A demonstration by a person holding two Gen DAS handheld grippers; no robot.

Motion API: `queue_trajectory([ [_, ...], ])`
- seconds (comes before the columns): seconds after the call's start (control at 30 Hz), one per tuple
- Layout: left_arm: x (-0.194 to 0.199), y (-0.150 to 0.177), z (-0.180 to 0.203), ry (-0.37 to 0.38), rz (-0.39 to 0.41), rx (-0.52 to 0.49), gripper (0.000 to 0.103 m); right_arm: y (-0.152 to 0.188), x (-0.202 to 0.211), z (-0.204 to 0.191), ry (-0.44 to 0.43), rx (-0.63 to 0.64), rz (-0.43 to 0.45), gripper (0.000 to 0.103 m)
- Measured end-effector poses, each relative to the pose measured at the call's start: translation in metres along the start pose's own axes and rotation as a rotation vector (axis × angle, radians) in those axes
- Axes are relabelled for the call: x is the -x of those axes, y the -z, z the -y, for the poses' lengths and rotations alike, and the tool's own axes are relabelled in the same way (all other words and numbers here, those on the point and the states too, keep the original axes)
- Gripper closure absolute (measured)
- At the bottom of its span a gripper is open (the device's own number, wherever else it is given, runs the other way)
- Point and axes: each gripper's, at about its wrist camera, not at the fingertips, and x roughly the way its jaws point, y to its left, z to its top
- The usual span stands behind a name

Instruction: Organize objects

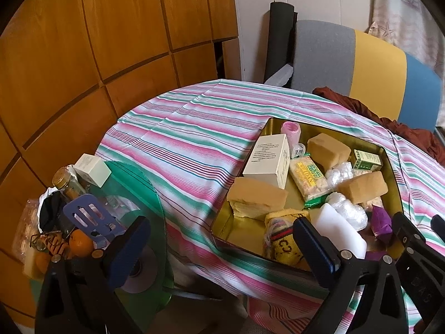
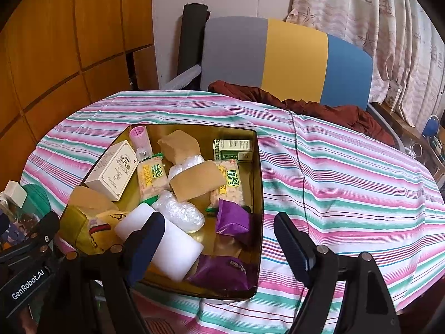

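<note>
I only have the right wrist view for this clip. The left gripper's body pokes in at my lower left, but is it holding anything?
Observer: No. In the left wrist view, the left gripper is open, with nothing between its fingers.
Operator: There's a sliver of something green at my left edge. What is it?
Observer: A round green glass side table, standing beside the striped table.
Operator: Is anything on it that I can't make out?
Observer: A blue slotted spatula sits among the clutter there.
Operator: Any food?
Observer: Yes, an orange right by the spatula.
</note>
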Motion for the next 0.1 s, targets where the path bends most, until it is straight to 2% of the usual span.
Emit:
queue_trajectory([
  [0.1, -0.0008, 0.0011, 0.0017, -0.001, -0.005, -0.008, 0.002, 0.0007, -0.0010, 0.0004, -0.003, -0.002, -0.005, 0.021],
])
